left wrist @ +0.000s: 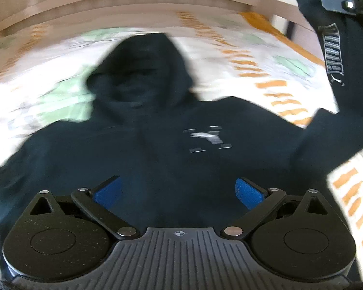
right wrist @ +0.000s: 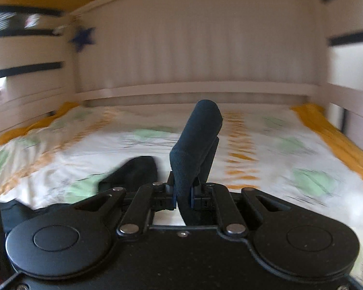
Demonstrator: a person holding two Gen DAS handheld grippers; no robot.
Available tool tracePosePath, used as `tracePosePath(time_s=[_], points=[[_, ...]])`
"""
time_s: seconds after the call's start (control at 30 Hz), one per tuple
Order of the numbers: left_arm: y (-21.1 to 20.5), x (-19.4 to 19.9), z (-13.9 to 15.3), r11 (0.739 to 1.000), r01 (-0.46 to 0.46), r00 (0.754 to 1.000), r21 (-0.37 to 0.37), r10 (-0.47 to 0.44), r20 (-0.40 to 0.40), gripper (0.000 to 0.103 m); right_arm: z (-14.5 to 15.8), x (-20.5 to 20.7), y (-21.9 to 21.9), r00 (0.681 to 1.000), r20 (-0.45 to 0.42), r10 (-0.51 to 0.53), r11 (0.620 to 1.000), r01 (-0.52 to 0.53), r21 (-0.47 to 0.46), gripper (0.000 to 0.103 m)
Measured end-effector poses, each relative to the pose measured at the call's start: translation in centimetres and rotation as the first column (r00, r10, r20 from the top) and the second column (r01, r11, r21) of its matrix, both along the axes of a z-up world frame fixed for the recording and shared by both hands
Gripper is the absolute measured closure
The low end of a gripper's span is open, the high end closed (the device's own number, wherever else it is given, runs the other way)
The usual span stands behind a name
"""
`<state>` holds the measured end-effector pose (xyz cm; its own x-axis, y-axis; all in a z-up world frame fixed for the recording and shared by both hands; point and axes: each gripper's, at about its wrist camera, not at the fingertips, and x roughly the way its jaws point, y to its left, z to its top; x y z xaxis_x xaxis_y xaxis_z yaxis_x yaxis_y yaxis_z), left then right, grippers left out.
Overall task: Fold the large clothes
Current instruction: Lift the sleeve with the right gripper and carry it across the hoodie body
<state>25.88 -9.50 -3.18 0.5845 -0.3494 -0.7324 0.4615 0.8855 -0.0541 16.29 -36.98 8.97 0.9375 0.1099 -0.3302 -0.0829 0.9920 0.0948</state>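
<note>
A dark navy hoodie [left wrist: 157, 149] lies face up on the bed, hood [left wrist: 140, 72] toward the headboard, a small white logo on its chest. My left gripper [left wrist: 179, 193] is open and empty above the lower body of the hoodie, blue pads wide apart. My right gripper [right wrist: 182, 193] is shut on the hoodie's sleeve cuff [right wrist: 196, 140], which sticks up between the fingers. In the left wrist view that sleeve [left wrist: 338, 55], with white lettering, hangs lifted at the upper right with the right gripper [left wrist: 348, 4] on it. Both views are motion-blurred.
The bed cover [right wrist: 266, 149] is white with green and orange print, over an orange sheet [right wrist: 326, 125]. A white panelled headboard [right wrist: 193, 55] stands at the far end. White side rails [right wrist: 24, 96] run along the bed's sides.
</note>
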Motion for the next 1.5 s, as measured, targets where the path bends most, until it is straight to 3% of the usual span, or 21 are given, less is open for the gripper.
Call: tracePosePath(time_s=[0.13,0.3,0.5,0.6,0.67,0.73,0.87,1.27,1.37,1.5], points=[[6.2,0.4,0.9,0.993,-0.113,0.994,-0.034,0.113,-0.013,0.002,-0.5,1.3,7.1,0.988,0.003,0.152,0.988,-0.152,-0.025,0.086],[13.0,0.4,0.6,0.966,-0.258,0.966,-0.033,0.257,-0.025,0.002,-3.0,2.8,15.4,0.947,-0.047,0.318,0.946,-0.32,-0.048,0.086],[18.0,0.4,-0.6,0.935,-0.348,0.935,-0.063,0.342,-0.095,0.002,-9.1,3.6,22.8,0.884,-0.221,0.413,0.897,-0.437,-0.074,0.085],[18.7,0.6,-0.7,0.932,-0.355,0.932,-0.078,0.346,-0.111,0.001,-11.9,3.3,24.6,0.859,-0.31,0.408,0.876,-0.464,-0.131,0.076],[18.9,0.3,-0.6,0.934,-0.346,0.936,-0.094,0.335,-0.109,0.001,-12.4,2.3,25.2,0.86,-0.318,0.398,0.878,-0.458,-0.139,0.054],[18.5,0.3,-0.3,0.937,-0.331,0.942,-0.111,0.32,-0.102,0.001,-12.1,1.1,24.0,0.871,-0.3,0.389,0.893,-0.436,-0.109,0.045],[17.9,0.2,-0.6,0.942,-0.296,0.954,-0.161,0.282,-0.102,0.001,-11.4,-0.8,20.7,0.897,-0.266,0.353,0.925,-0.377,-0.04,0.039],[16.7,-0.2,-2.8,0.889,-0.236,0.959,-0.392,0.148,-0.241,0.001,-13.8,-4.2,13.8,0.917,-0.339,0.209,0.975,-0.22,0.004,0.039],[15.9,0.4,-3.6,0.905,-0.233,0.952,-0.357,0.137,-0.275,0.001,-14.5,-4.8,12.0,0.919,-0.351,0.179,0.983,-0.18,0.03,0.039],[15.3,1.0,-4.6,0.914,-0.278,0.936,-0.297,0.187,-0.3,0.001,-14.6,-5.1,10.6,0.93,-0.34,0.14,0.99,-0.121,0.076,0.039]])
